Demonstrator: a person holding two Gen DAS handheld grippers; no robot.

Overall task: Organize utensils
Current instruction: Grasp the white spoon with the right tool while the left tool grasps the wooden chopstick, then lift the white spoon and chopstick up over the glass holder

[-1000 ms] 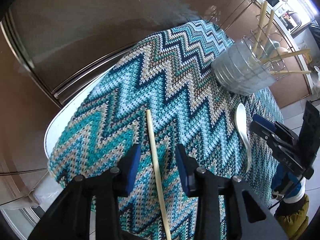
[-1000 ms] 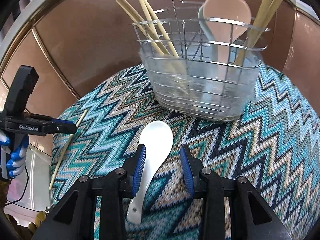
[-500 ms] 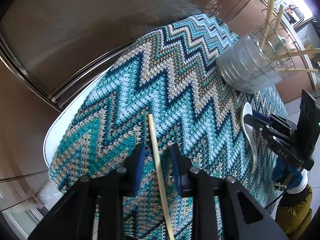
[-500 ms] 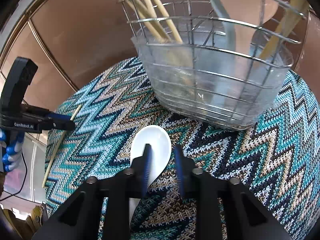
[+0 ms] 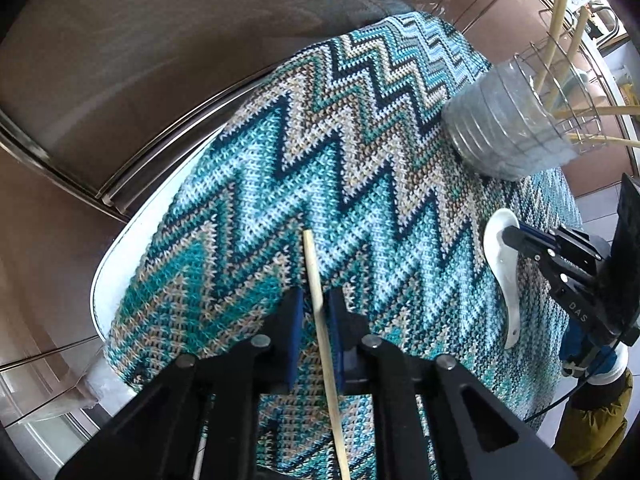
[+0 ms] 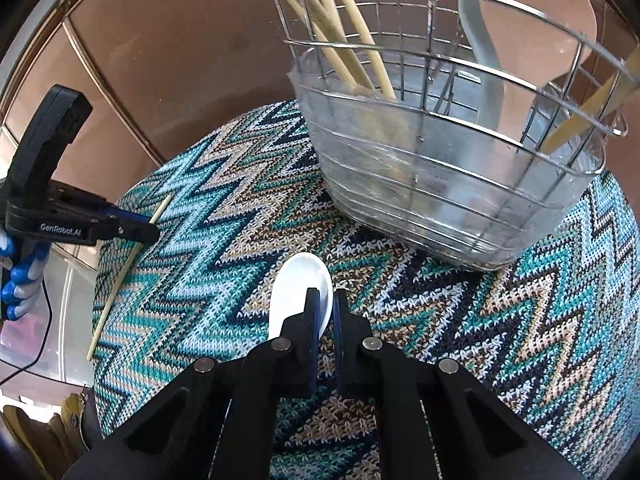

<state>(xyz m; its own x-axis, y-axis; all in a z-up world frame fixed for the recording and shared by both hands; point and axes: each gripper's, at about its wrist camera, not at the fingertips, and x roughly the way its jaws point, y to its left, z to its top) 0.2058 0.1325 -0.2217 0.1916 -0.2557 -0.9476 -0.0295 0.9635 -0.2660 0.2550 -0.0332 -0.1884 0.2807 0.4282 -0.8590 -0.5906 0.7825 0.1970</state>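
A: Left gripper [image 5: 316,316] first. Jaws have just been closing, chopstick [image 5: 320,312] between them. Looks pinched at the right pad, but can't tell if the left pad touches yet. Stick lies flat on the zigzag cloth [image 5: 320,168], far tip pointing away from the camera.

B: And the right gripper [image 6: 326,312]?

A: Pressed together on the rim of the white spoon [image 6: 300,284], thin edge only. Spoon's on the cloth just in front of the wire basket [image 6: 460,184].

B: How to do it well?

A: I'd check both grips are firm, then lift straight up. Spoon edge may slip, stick may swivel.

B: What's in the way?

A: Basket rim is high, already holds chopsticks [image 6: 352,40] leaning left and a pink spoon [image 6: 532,20] at the back. Both tools aim for one basket, so go one at a time.
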